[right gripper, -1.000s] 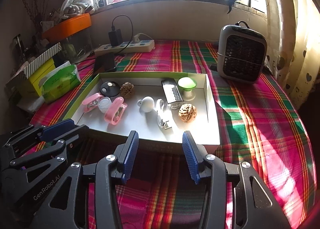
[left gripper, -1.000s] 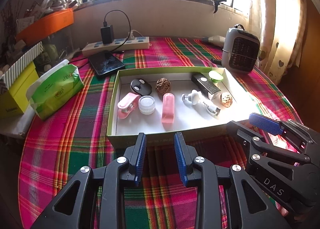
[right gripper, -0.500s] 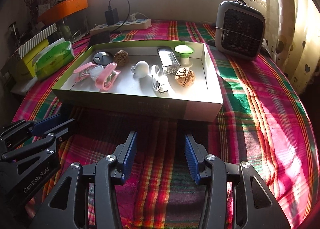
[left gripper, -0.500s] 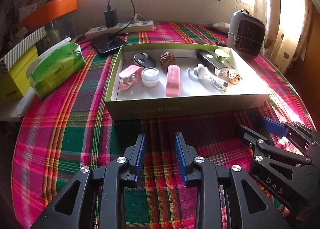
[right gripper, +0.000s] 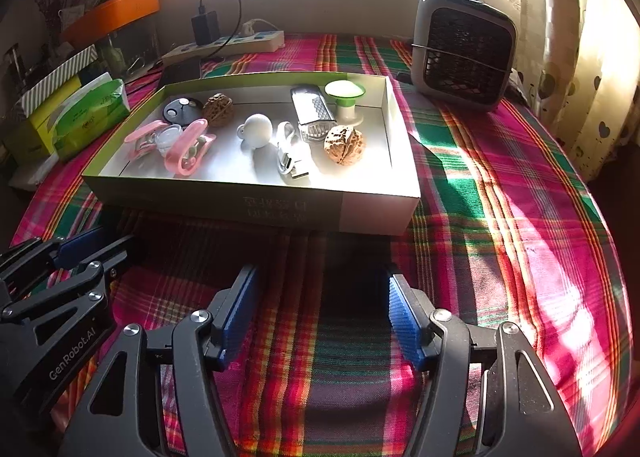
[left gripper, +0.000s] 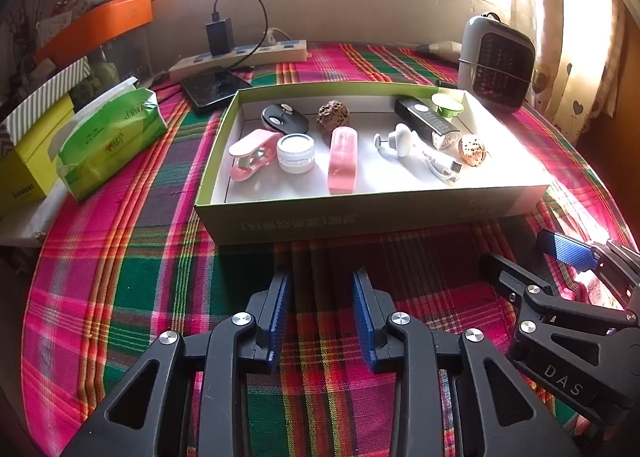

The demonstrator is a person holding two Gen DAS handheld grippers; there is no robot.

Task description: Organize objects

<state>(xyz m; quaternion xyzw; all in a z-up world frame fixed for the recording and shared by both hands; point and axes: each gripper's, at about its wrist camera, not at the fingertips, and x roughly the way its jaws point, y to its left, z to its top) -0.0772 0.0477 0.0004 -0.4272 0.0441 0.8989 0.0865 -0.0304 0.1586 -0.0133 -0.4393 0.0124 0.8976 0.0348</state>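
Note:
A shallow green-rimmed box (left gripper: 360, 217) (right gripper: 256, 209) stands on the plaid tablecloth and holds several small items: a pink clip (left gripper: 250, 153), a white jar (left gripper: 295, 153), a pink case (left gripper: 343, 159), a white knob with cable (left gripper: 402, 139), a black remote (left gripper: 428, 123), two walnuts (right gripper: 344, 145) (right gripper: 217, 109), a green-topped stand (right gripper: 344, 95). My left gripper (left gripper: 322, 315) is open and empty, over the cloth in front of the box. My right gripper (right gripper: 322, 319) is open and empty, also in front of the box.
A green tissue pack (left gripper: 108, 137) and yellow box (left gripper: 28, 161) lie left. A power strip (left gripper: 240, 55) and a phone (left gripper: 214, 89) sit behind the box. A small grey heater (left gripper: 496, 61) stands at the back right. The table edge curves around near me.
Both grippers have drawn back from the box toward the near side of the table. The right gripper's jaws have opened wider. The items in the box have not moved.

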